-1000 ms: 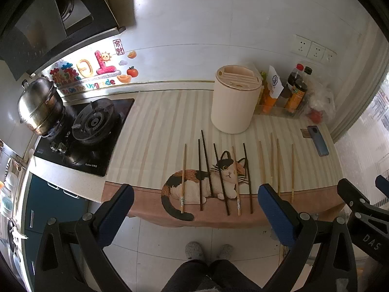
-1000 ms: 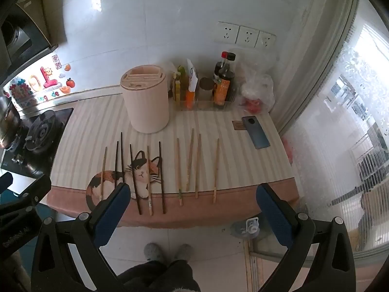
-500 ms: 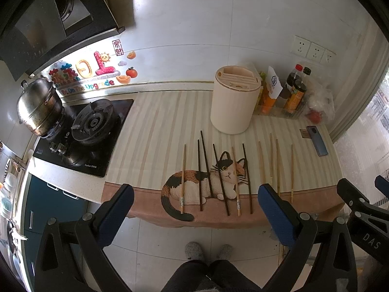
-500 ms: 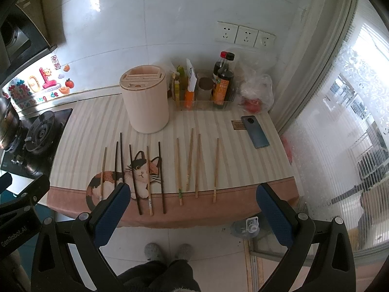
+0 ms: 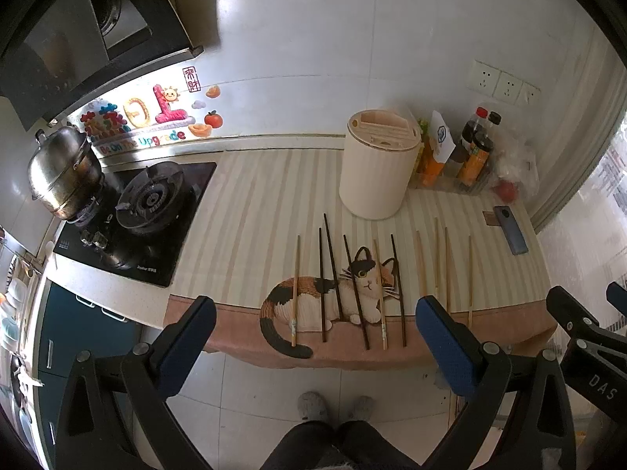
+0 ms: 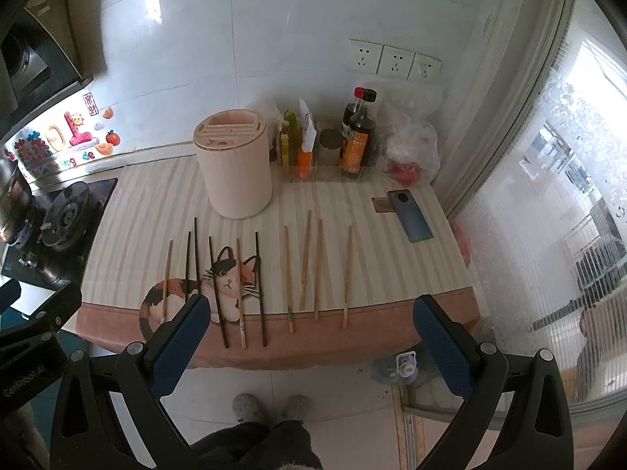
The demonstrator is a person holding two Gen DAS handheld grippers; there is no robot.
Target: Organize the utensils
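1. The chopsticks are all laid out in a row near the front edge of the worktop (image 6: 392,203), on the striped cat mat (image 5: 250,211). Dark and mixed ones (image 5: 354,290) lie over the cat picture, the plain bamboo four (image 6: 315,270) sit off to the right side.
2. Every stick's long axis runs front to back, near tips pointing pretty much straight at me. So any grab means coming in across the stick, not along it.
3. The holder (image 5: 378,168), that beige slotted tub, stands upright just behind the row, nothing in it as far as I can see.
4. My left tongs (image 5: 313,337) are spread wide, holding nothing, hanging short of the worktop's edge and lined up with the cat-side bunch. My right tongs (image 6: 309,337), same deal, wide apart and empty, are lined up more with the bamboo set.
5. So my guess: left is nearer the dark ones, right nearer the bamboo. Everything is ahead of and below both tongs.
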